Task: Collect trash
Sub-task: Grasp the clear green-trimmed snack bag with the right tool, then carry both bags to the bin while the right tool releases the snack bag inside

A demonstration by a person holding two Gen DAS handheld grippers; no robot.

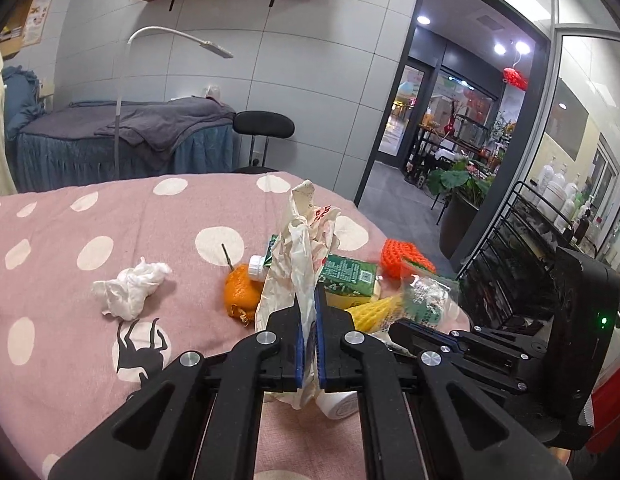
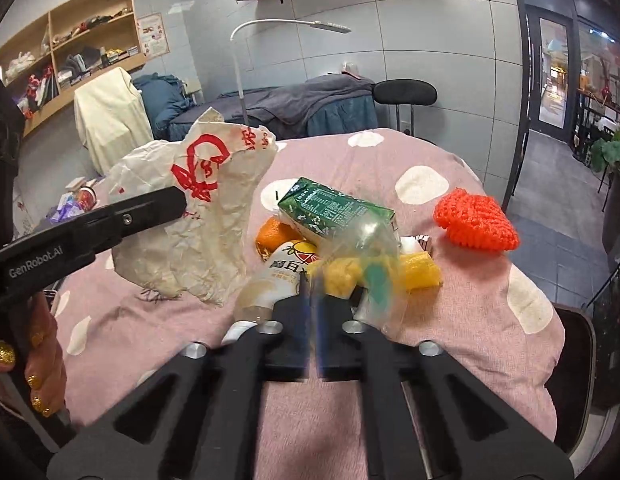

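Left wrist view: the crumpled white plastic bag with red print stands up from between the pads of the left claw, which is clamped on its lower edge above the pink polka-dot bed. Just right of it lie a green carton, an orange peel and yellow foam netting. The right claw is closed; blur hides whether the clear wrapper beside its tips is pinched.

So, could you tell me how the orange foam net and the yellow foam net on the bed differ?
The orange net lies alone, apart from the pile; the yellow net is in the pile, below the green carton. The orange net is fully in view, while the yellow net is partly hidden behind a clear wrapper. Both are meshed foam lying on the pink spotted bedcover.
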